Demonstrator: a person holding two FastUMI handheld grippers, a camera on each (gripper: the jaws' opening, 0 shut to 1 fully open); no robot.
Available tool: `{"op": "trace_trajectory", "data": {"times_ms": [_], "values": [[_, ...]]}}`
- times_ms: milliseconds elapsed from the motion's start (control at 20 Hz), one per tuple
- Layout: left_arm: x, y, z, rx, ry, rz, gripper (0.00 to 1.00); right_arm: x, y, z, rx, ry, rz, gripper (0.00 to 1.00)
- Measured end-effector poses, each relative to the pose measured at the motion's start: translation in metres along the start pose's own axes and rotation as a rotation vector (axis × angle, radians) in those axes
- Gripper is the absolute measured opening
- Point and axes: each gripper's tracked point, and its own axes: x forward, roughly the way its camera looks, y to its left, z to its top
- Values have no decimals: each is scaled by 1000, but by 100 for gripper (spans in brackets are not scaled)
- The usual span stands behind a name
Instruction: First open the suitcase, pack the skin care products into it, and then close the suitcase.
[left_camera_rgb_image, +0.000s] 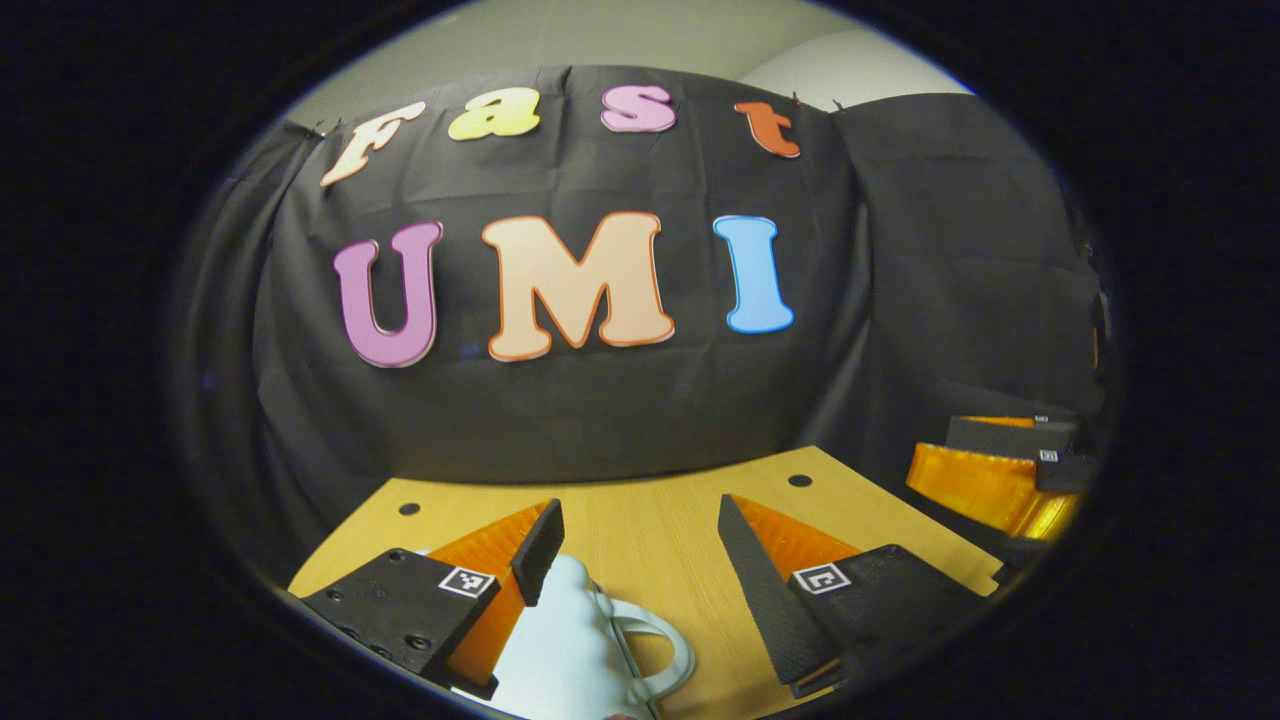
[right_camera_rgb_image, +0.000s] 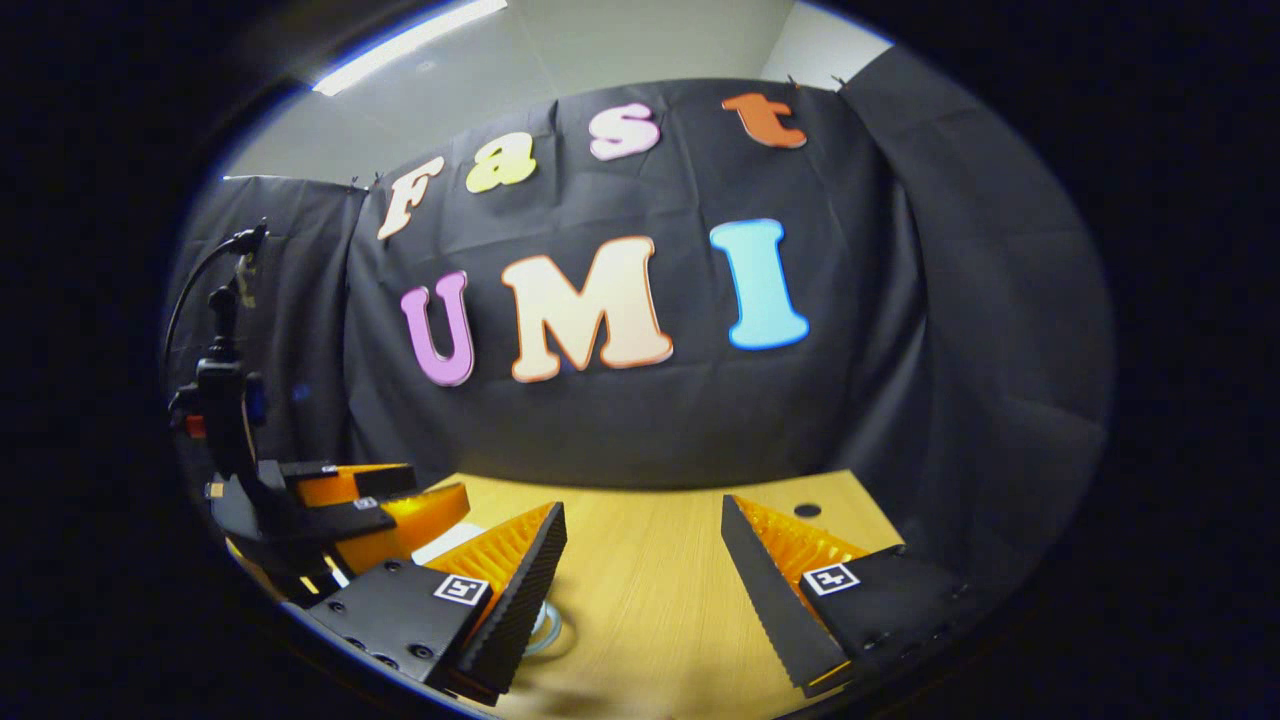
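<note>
Both grippers' jaws stand apart — the left gripper (left_camera_rgb_image: 640, 560) with a pale handled container (left_camera_rgb_image: 585, 650) between them, the right gripper (right_camera_rgb_image: 645, 570) over bare wooden table (right_camera_rgb_image: 650, 600).

Right gripper (right_camera_rgb_image: 640, 570) fingers spread above the wooden table (right_camera_rgb_image: 650, 600) — left gripper (right_camera_rgb_image: 370, 510) alongside.

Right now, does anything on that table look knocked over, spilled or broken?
Nothing stands out. The wooden table looks clean, with no spill or damage. A pale handled item lies between the left gripper's open fingers, too cropped to identify. The right gripper hangs open over bare wood.
</note>
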Motion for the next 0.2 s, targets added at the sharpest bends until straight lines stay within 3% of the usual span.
{"op": "trace_trajectory", "data": {"times_ms": [200], "values": [[-2, 0, 16, 12, -47, 0, 93, 5, 20, 51, -17, -153, -2, 98]]}}
